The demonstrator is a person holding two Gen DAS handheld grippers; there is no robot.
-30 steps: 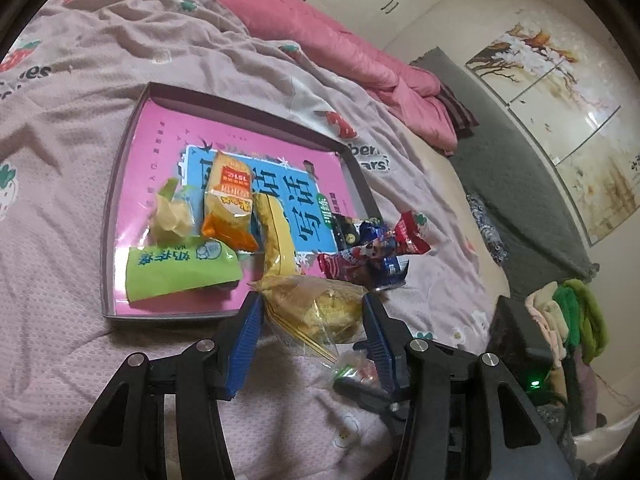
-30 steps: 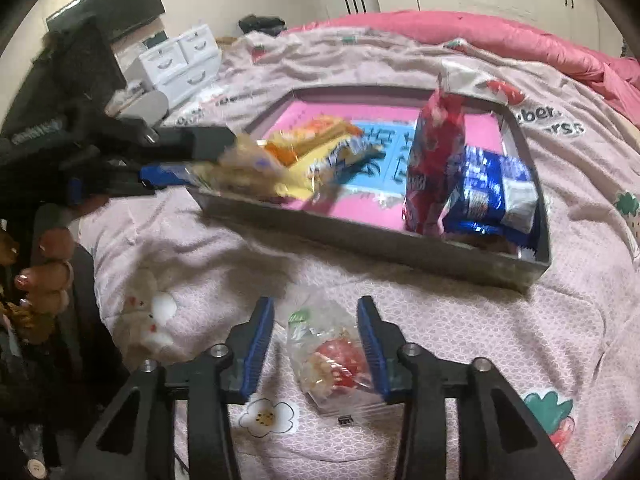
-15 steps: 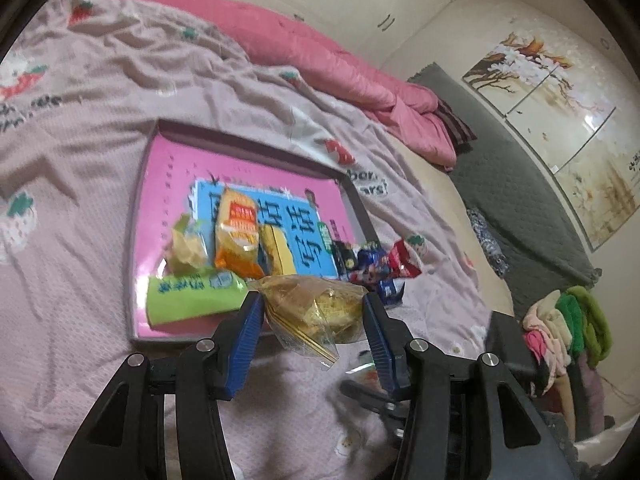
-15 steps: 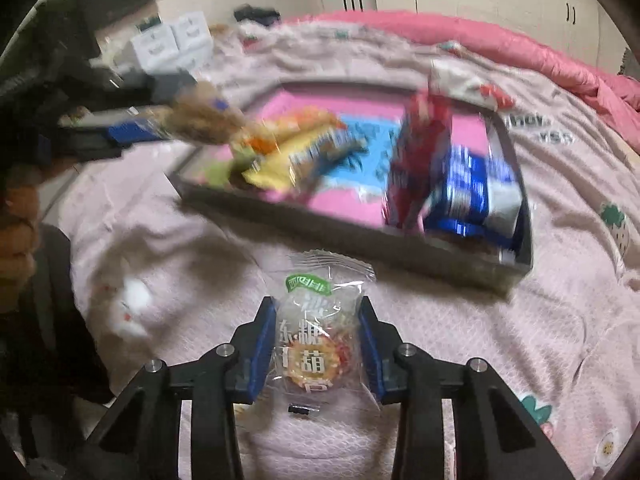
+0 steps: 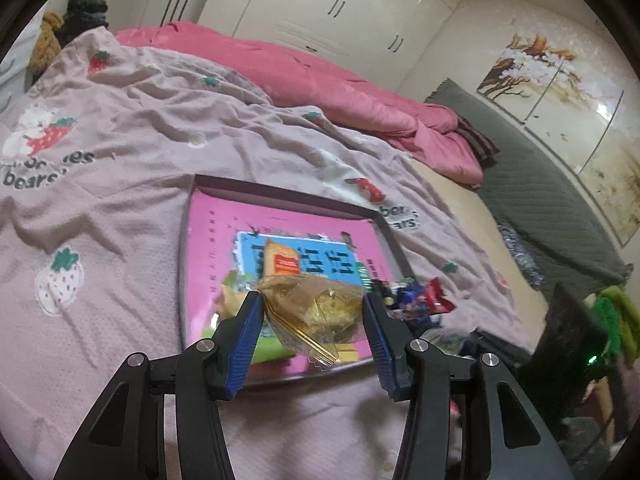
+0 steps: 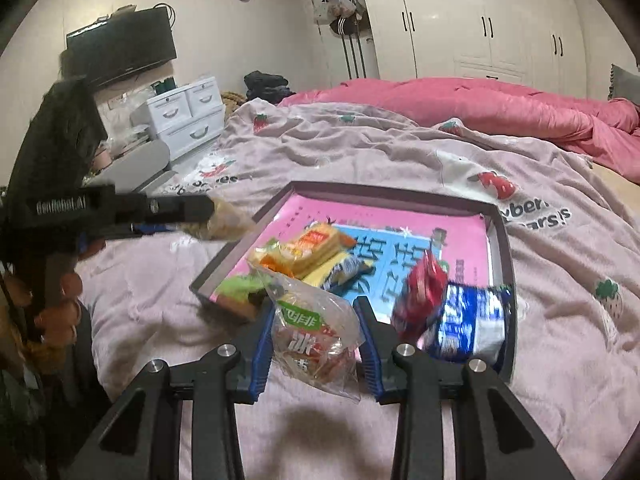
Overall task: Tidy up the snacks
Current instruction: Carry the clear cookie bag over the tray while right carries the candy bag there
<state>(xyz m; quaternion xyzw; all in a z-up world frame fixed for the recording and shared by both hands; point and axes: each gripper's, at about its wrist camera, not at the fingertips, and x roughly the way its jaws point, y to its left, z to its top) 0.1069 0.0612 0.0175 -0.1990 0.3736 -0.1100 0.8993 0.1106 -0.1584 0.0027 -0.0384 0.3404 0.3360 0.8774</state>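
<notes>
My left gripper (image 5: pixel 312 312) holds a clear packet of yellow pastry (image 5: pixel 316 312), jaws partly closed with both pads pressed on its sides. My right gripper (image 6: pixel 316 332) has just been closing; its narrower jaws now pinch a clear packet with a green label (image 6: pixel 314 336), pads against its sides.

Landmark: the shallow tray (image 6: pixel 502 248) lying on the pink strawberry bedspread (image 6: pixel 380 152).
- Pastry packet: above the tray's near-left corner in the left view, clear of the bedspread, long axis across the jaws.
- Green-label packet: in front of the tray's near rim in the right view, not yet over its floor, long axis running along my fingers.
- Orange packet (image 6: pixel 316 248) fills the tray's near-left part, and a red packet (image 6: pixel 424 284) with a blue packet (image 6: pixel 472 320) fills the near-right.

Judgement: the left hand looks nearer to a drop; open floor lies toward the tray's far side.
</notes>
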